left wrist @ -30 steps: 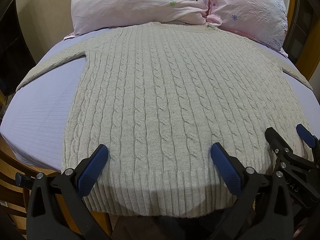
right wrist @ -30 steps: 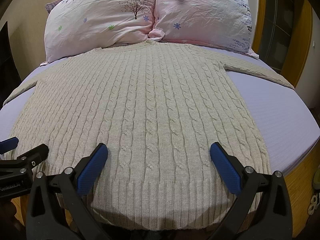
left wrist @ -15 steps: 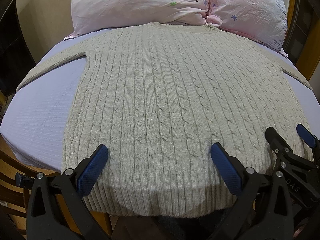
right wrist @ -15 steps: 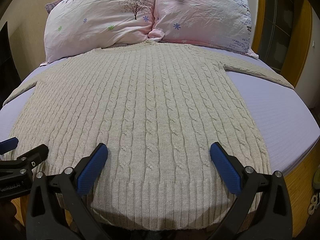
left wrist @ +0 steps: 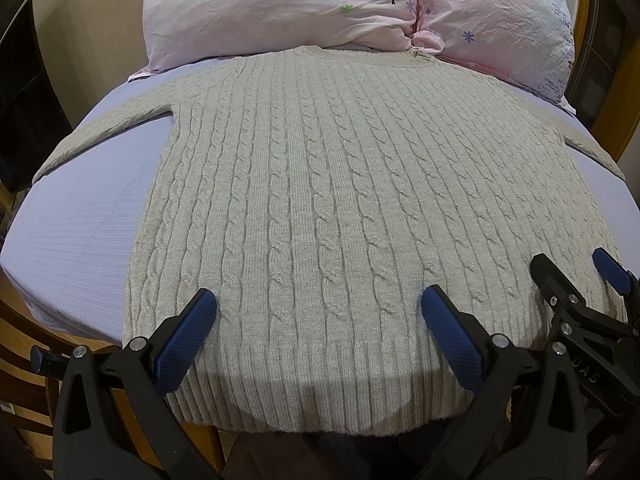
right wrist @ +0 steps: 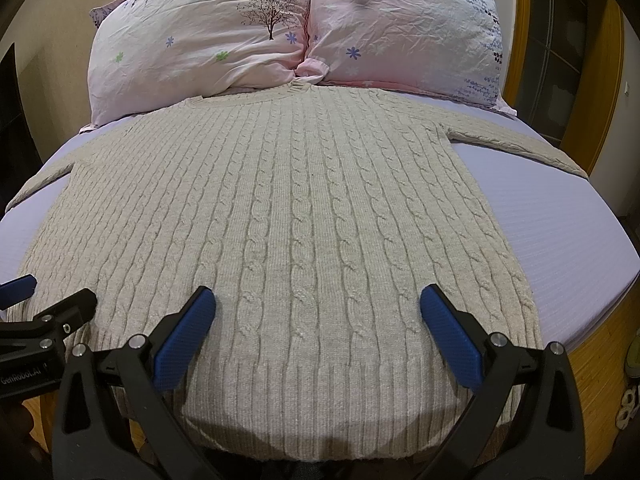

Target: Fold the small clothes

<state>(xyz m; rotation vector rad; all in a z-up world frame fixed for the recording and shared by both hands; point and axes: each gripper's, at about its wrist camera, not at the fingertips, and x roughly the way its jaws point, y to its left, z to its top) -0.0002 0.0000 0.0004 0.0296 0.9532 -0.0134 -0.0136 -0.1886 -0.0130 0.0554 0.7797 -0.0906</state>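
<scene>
A beige cable-knit sweater (left wrist: 320, 184) lies flat and spread out on the lilac bed sheet (left wrist: 80, 232), sleeves out to both sides, ribbed hem nearest me. It also shows in the right wrist view (right wrist: 296, 216). My left gripper (left wrist: 318, 312) is open and empty, hovering over the left part of the hem. My right gripper (right wrist: 318, 312) is open and empty over the right part of the hem; it also shows at the right edge of the left wrist view (left wrist: 576, 276). The left gripper shows at the left edge of the right wrist view (right wrist: 52, 296).
Two pink flowered pillows (left wrist: 288, 4) (right wrist: 404, 28) lie at the head of the bed, touching the sweater's collar. A wooden bed frame (right wrist: 596, 368) runs along the near and right edges. Wooden chair slats (left wrist: 16, 344) show at lower left.
</scene>
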